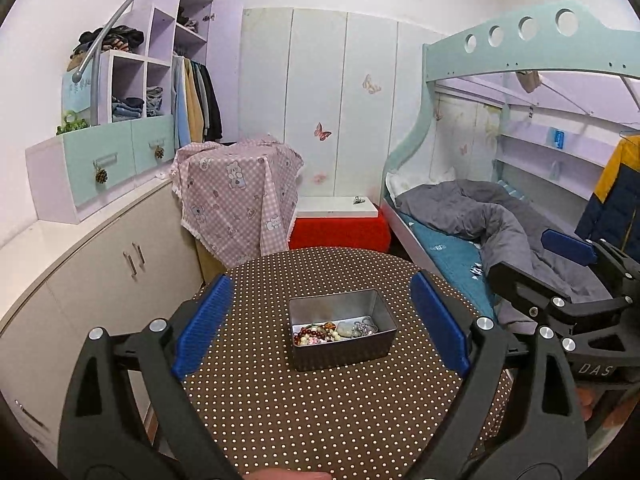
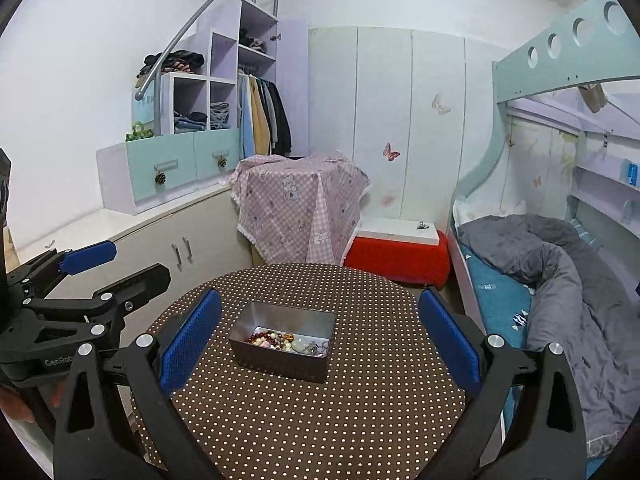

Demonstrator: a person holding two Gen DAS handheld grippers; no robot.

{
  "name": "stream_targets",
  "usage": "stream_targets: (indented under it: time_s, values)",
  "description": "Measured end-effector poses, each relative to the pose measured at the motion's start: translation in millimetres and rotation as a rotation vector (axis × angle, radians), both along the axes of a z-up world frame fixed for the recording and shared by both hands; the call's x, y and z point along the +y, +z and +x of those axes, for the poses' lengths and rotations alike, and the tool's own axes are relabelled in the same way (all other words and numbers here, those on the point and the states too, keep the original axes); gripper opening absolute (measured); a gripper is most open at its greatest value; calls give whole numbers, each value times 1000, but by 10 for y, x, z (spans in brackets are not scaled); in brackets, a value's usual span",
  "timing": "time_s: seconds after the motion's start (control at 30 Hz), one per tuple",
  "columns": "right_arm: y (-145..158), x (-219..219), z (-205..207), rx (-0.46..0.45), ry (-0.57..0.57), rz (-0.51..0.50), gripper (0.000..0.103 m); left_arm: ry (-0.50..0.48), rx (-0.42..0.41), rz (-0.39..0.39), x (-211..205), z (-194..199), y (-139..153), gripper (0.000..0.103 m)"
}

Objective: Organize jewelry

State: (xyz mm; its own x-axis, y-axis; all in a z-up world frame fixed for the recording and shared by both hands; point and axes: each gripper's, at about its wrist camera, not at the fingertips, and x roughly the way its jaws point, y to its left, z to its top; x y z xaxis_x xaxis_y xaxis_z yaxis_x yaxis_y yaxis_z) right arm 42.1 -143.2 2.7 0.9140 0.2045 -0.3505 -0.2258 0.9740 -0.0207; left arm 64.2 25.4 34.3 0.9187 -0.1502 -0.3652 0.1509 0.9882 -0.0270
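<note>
A big bunk bed with a pale green frame (image 1: pixel 516 46) stands on the right side of the room, and a grey rumpled blanket (image 1: pixel 496 216) lies on its lower bunk. Near the middle is the round surface with a brown cloth full of little white dots (image 1: pixel 320 408). Past it sits a boxy thing under a pink checked cloth with bears (image 1: pixel 236 188), and beside that a red box with a white top (image 1: pixel 340 228). The left tongs (image 1: pixel 320 324), black with blue pads, are held above the near part of the surface. Their two sides are wide apart and nothing is between them. The right tongs (image 2: pixel 320 340) look the same, and they are also wide apart with nothing in them. Each pair shows at the edge of the other's view. On the surface, in front of both tongs and apart from them, stands a grey metal box with an open top (image 1: pixel 342 330). The jewelry (image 1: pixel 334 330) lies in a small heap on the floor of this box. There are dark red beads, pale beads, a silvery chain and a pale green stone, all touching each other.
</note>
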Motion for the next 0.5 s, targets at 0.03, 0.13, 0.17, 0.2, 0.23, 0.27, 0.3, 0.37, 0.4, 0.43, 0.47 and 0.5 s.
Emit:
stream_targets:
  time_s: [0.03, 0.13, 0.17, 0.2, 0.23, 0.27, 0.3, 0.37, 0.4, 0.43, 0.47, 0.5]
  values:
    - [-6, -1, -22, -3, -2, 1, 95, -1, -2, -1, 5, -12, 4, 90]
    - [-15, -8, -73, -7, -4, 8, 95, -5, -6, -4, 9, -49, 4, 90]
    - [-16, -8, -84, -8, -4, 7, 95, -6, -5, -4, 9, -57, 3, 90]
    - [-17, -3, -93, -9, -5, 5, 95, -5, -5, -3, 9, -59, 2, 90]
    - [-20, 3, -106, -12, -6, 1, 95, -4, -7, -3, 8, -55, 2, 90]
    - [-18, 6, -115, -14, -7, -1, 95, -3, -7, -2, 8, -63, 2, 90]
    - [-20, 10, -123, -16, -9, -2, 95, -5, -7, -2, 12, -56, 1, 90]
    - [-23, 3, -137, -15, -10, -1, 95, -7, -6, -4, 15, -61, 0, 90]
    - [-23, 7, -140, -14, -10, -2, 95, -7, -7, -4, 13, -66, 0, 90]
    - [-26, 8, -140, -15, -11, -4, 95, -5, -9, -2, 12, -70, 0, 90]
    - [-23, 9, -145, -15, -11, -5, 95, -4, -10, 0, 12, -70, -1, 90]
    - [-21, 17, -146, -15, -12, -6, 95, -4, -11, 1, 10, -85, -5, 90]
